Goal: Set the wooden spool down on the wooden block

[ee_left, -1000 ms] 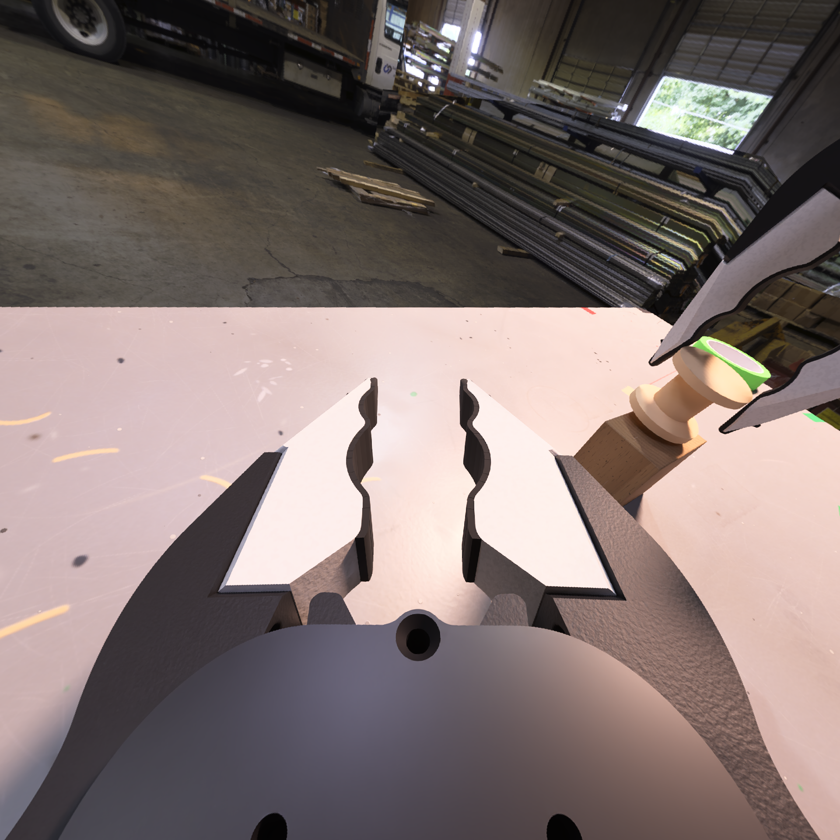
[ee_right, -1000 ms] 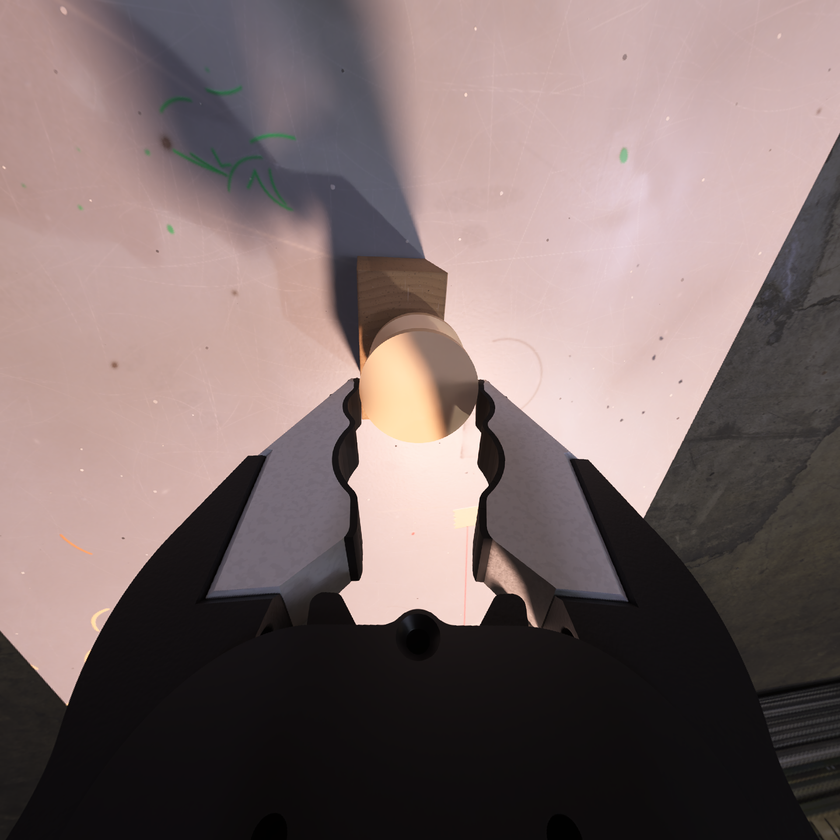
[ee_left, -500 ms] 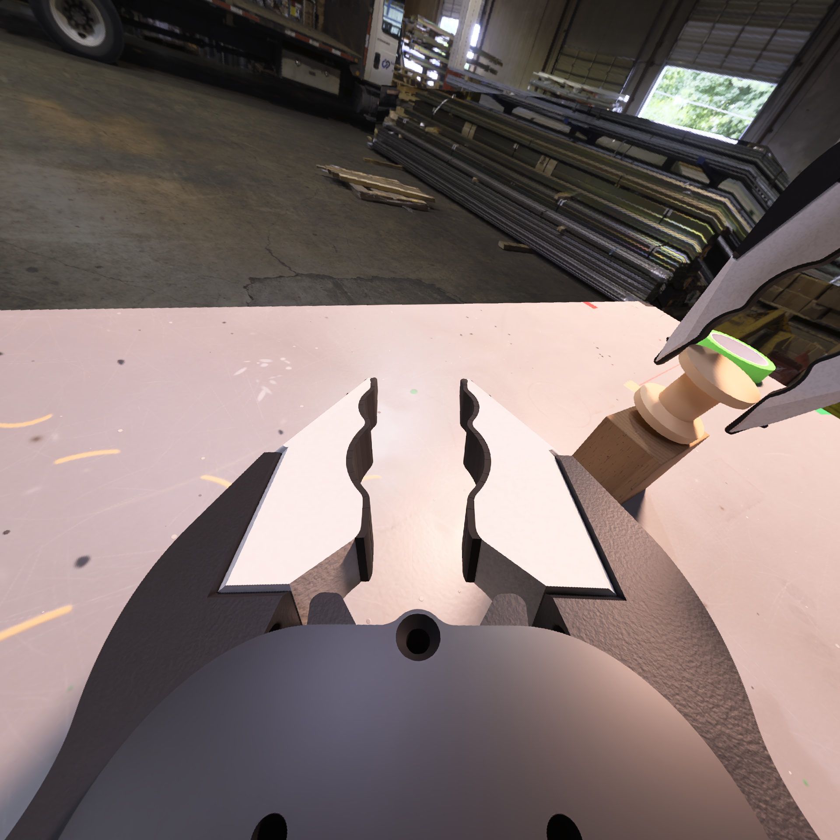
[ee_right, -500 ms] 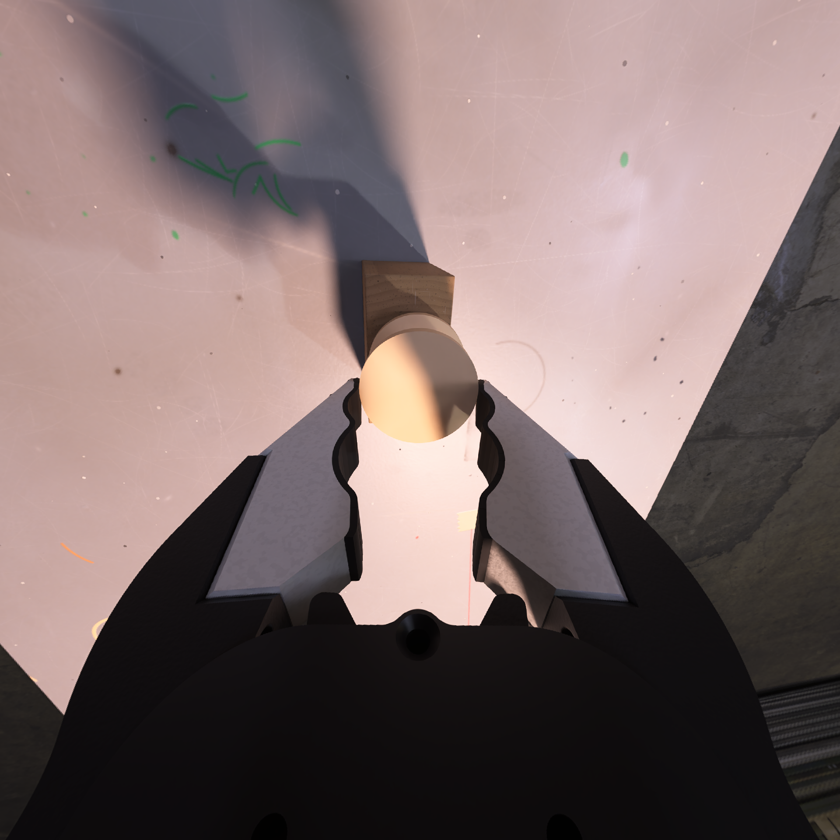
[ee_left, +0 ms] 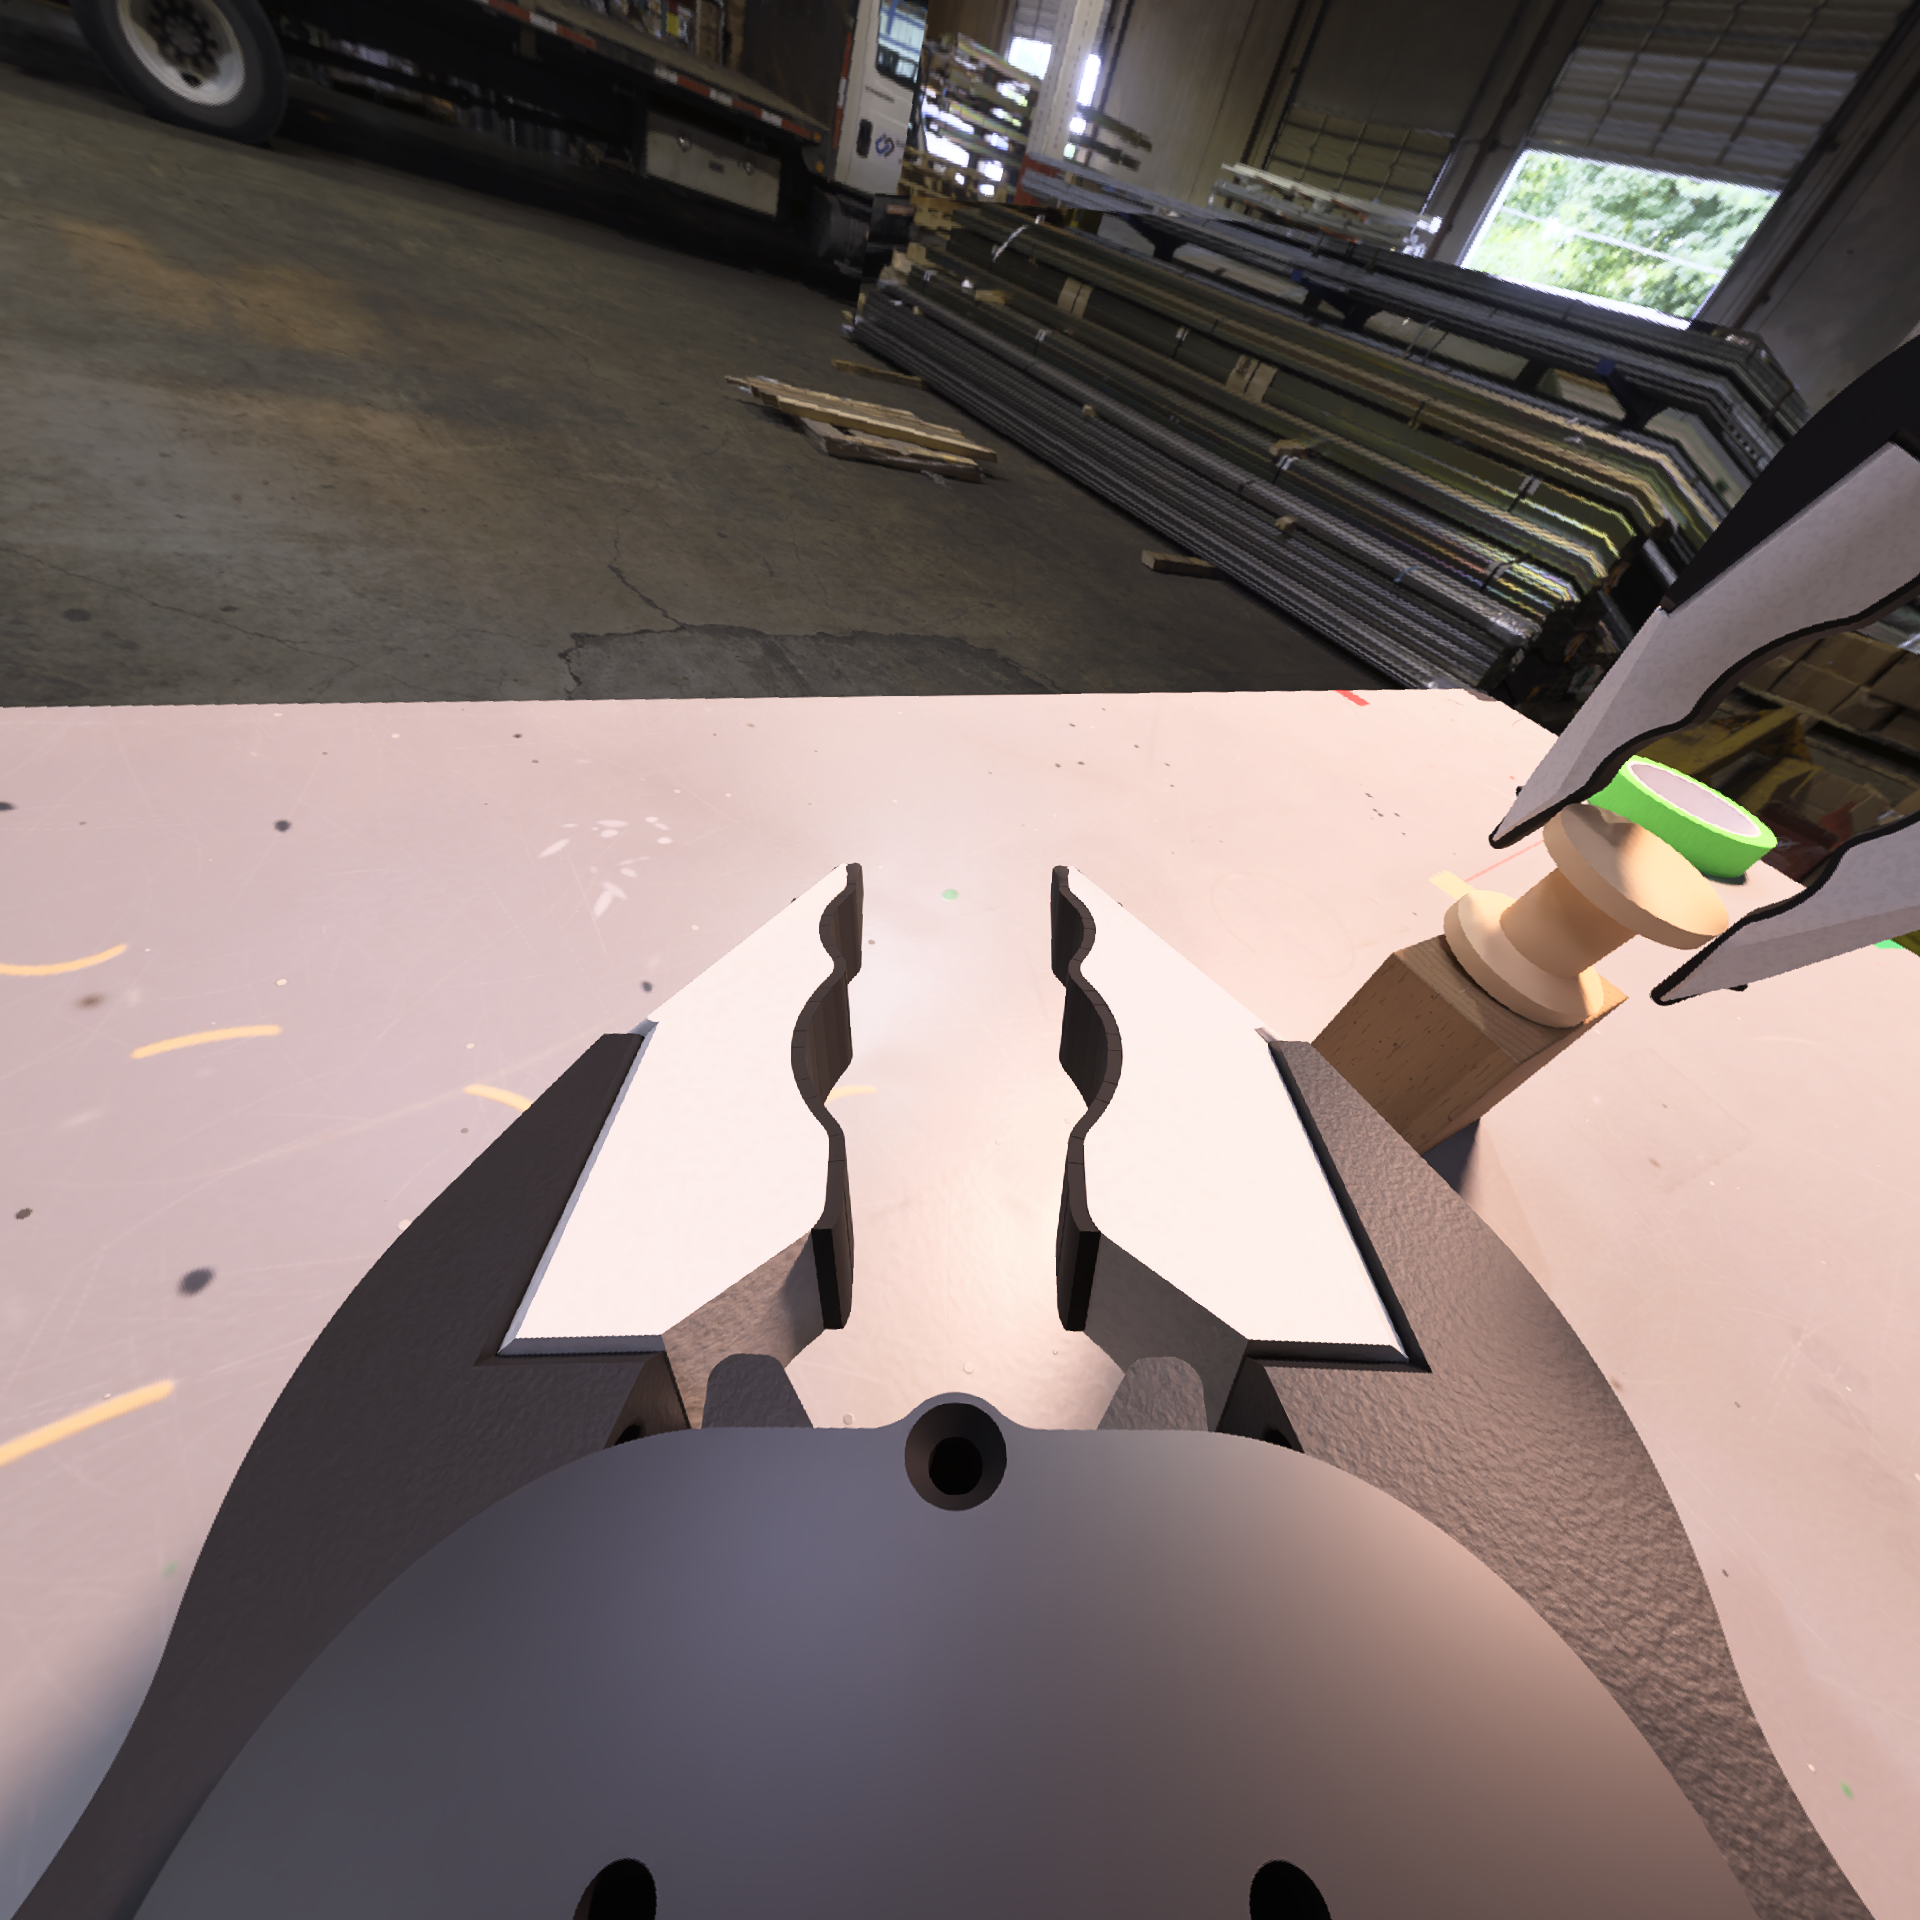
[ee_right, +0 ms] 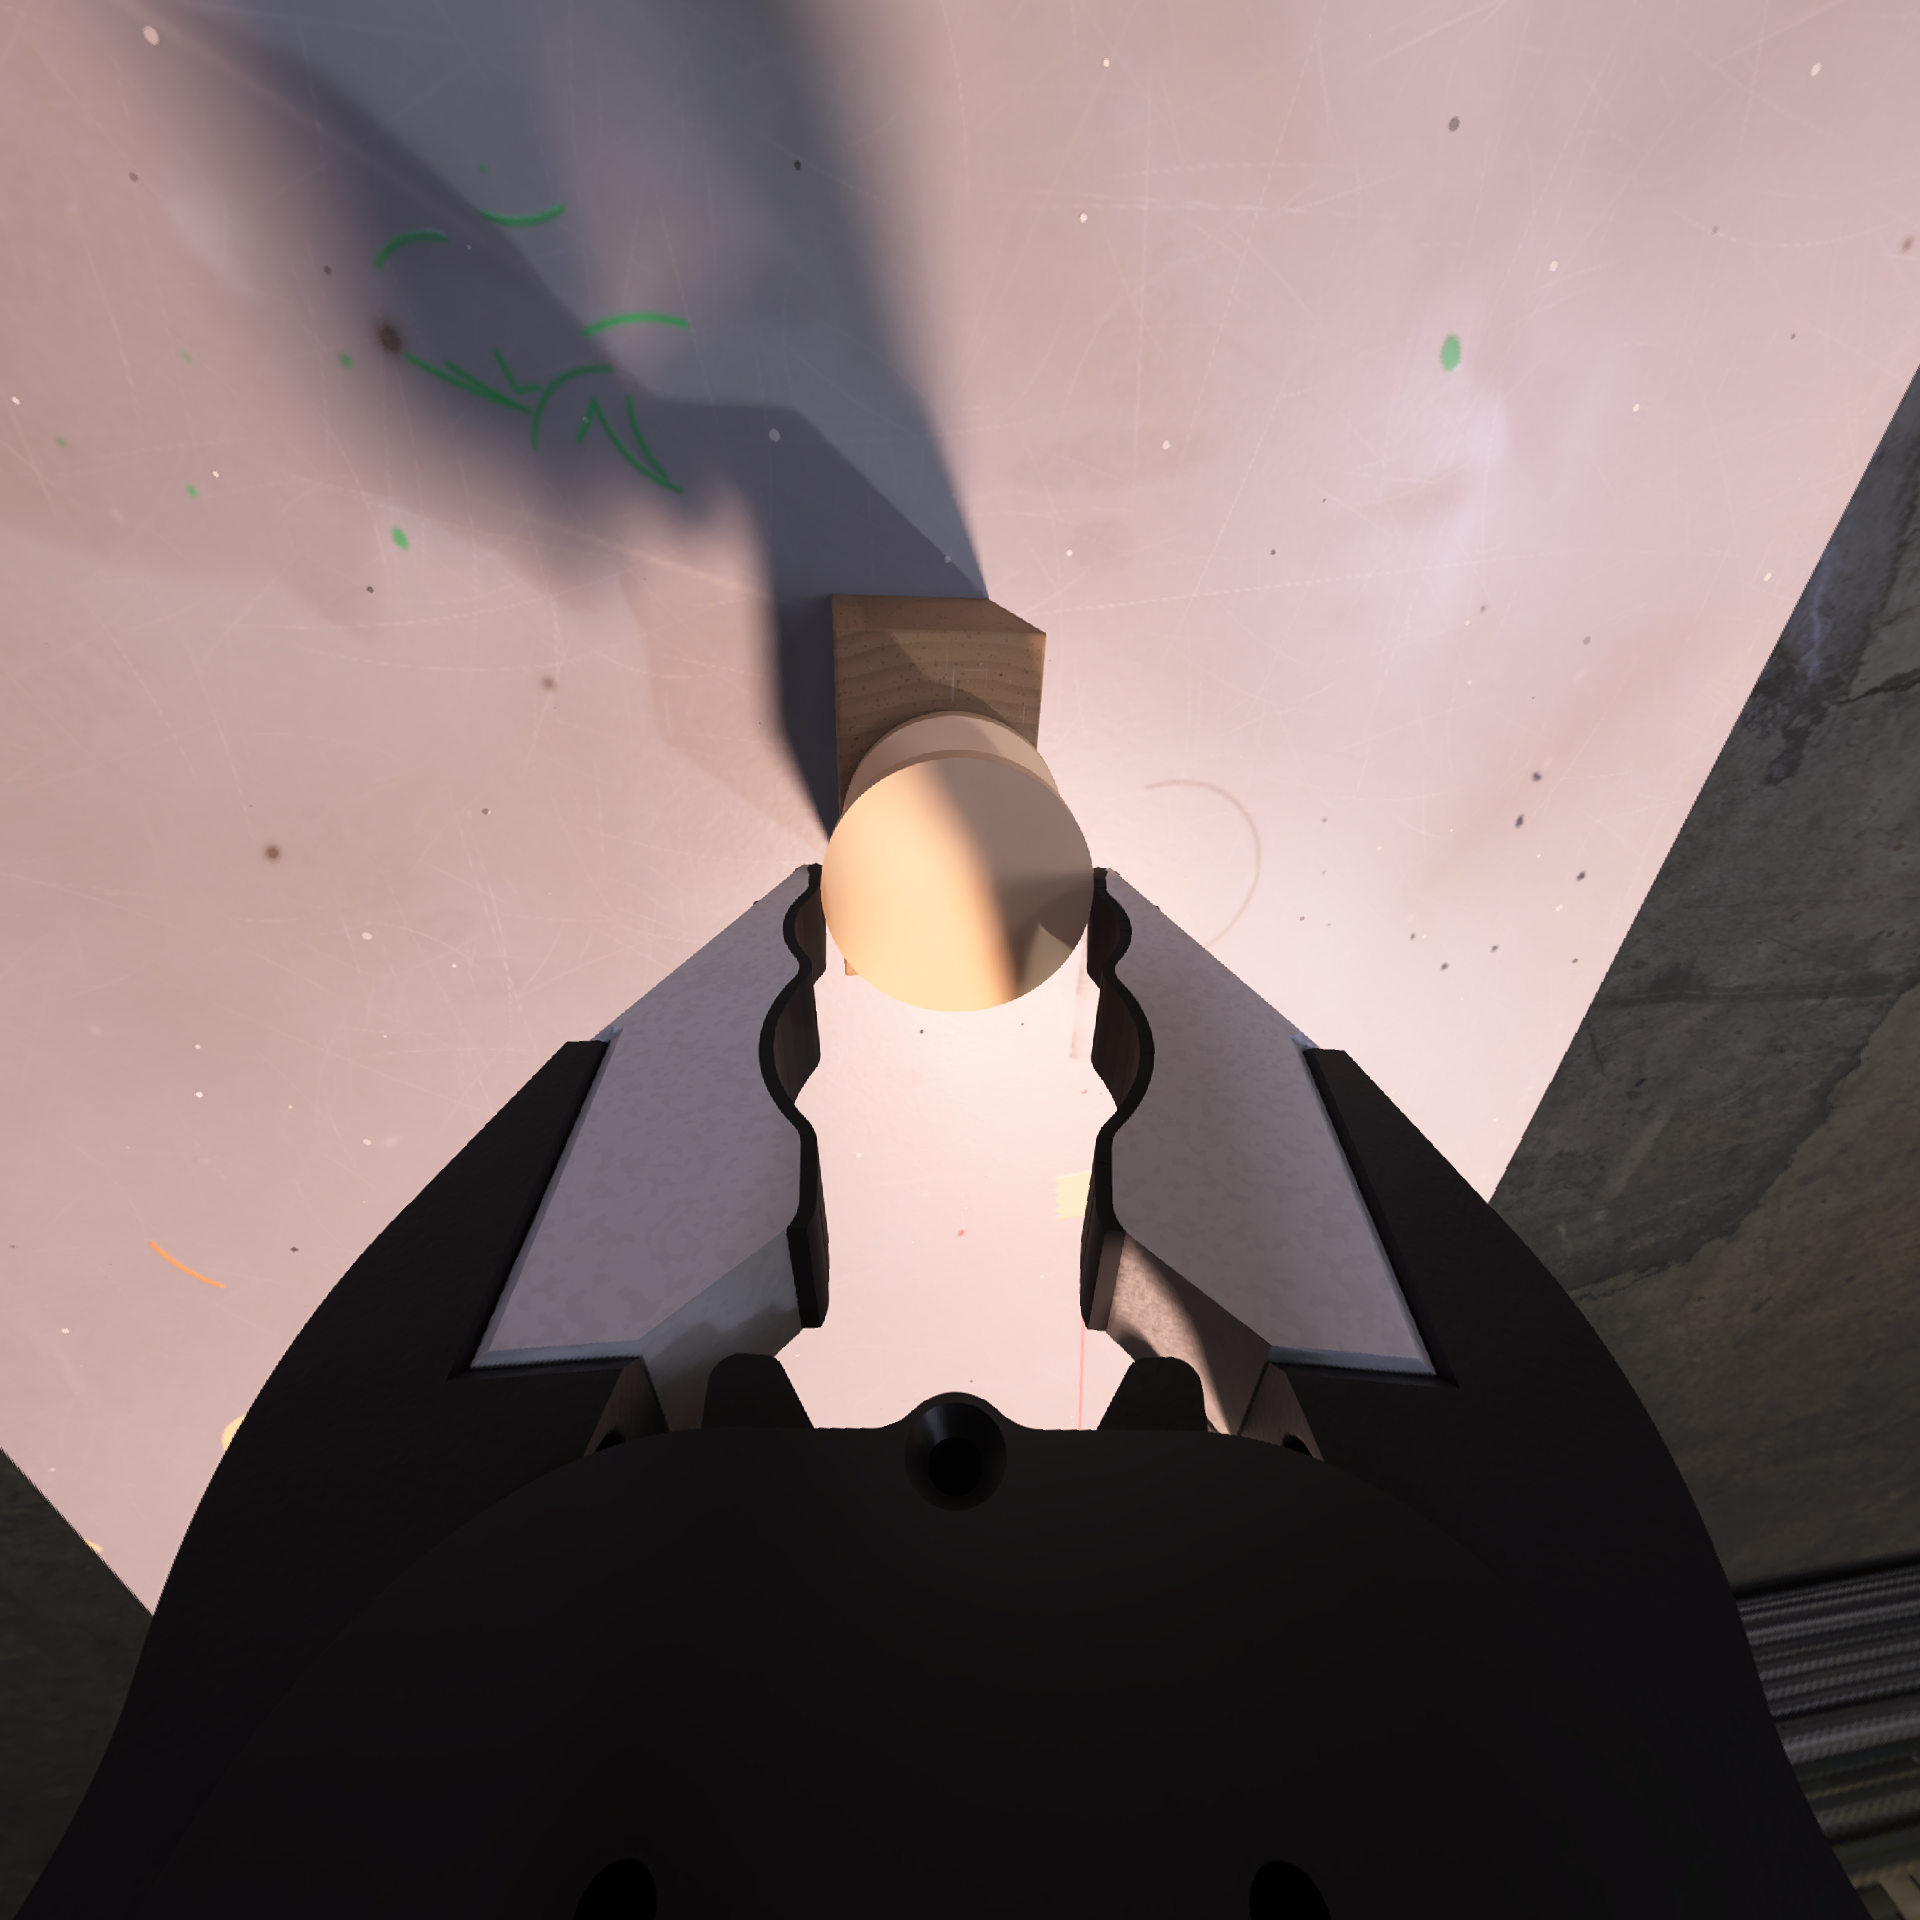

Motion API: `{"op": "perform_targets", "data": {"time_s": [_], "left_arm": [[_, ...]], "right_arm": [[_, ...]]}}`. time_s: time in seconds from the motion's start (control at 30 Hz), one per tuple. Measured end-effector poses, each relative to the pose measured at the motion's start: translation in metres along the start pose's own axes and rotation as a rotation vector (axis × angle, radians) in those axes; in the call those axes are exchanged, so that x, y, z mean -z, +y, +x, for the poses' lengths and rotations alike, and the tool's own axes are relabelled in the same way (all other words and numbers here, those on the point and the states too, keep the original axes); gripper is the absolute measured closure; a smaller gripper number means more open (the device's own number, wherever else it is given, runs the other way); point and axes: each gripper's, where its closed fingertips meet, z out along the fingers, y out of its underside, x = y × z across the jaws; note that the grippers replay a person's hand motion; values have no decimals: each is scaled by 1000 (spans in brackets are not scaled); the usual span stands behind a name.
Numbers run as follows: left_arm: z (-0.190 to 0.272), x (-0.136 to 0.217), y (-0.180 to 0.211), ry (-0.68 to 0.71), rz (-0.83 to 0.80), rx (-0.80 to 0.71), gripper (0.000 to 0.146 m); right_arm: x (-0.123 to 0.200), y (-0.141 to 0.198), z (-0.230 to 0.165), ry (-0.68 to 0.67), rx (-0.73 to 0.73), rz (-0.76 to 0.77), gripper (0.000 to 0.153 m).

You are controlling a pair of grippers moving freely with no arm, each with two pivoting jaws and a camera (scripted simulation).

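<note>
Pale wood on darker wood, that's basically the whole scene. The wooden spool (ee_right: pixel 956 894) is standing on end on top of the wooden block (ee_right: pixel 935 655), bottom flange flat against the block's top face, a bit toward the edge nearest me. From my left wrist view you can see it clearly off to the right: spool (ee_left: pixel 1579 935) upright on the block (ee_left: pixel 1444 1049), and the block sitting on the pinkish, paint-speckled table (ee_left: pixel 416 935).

My right gripper (ee_right: pixel 956 883) comes at it from above, and the tips sit on either side of the top flange, right up against its rim. Honestly looks like contact on both sides, so I'd call it clamped on the spool, though the margin is thin. From the left side the same gripper (ee_left: pixel 1590 914) shows one finger above and one below the upper flange.

There's a roll of green tape (ee_left: pixel 1683 826) lying on the table behind the spool, partly hidden by my right finger.

My left gripper (ee_left: pixel 956 883) is just hanging low over bare table, fingers spread apart with nothing between them, well to the left of the block. Its shadow falls across the table in the right wrist view.
</note>
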Motion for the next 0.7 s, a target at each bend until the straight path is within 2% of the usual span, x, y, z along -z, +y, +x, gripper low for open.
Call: {"op": "perform_targets", "data": {"time_s": [0.7], "left_arm": [[0, 0, 1, 1, -4, -1, 110]], "right_arm": [[-1, 1, 1, -12, -12, 16, 102]]}}
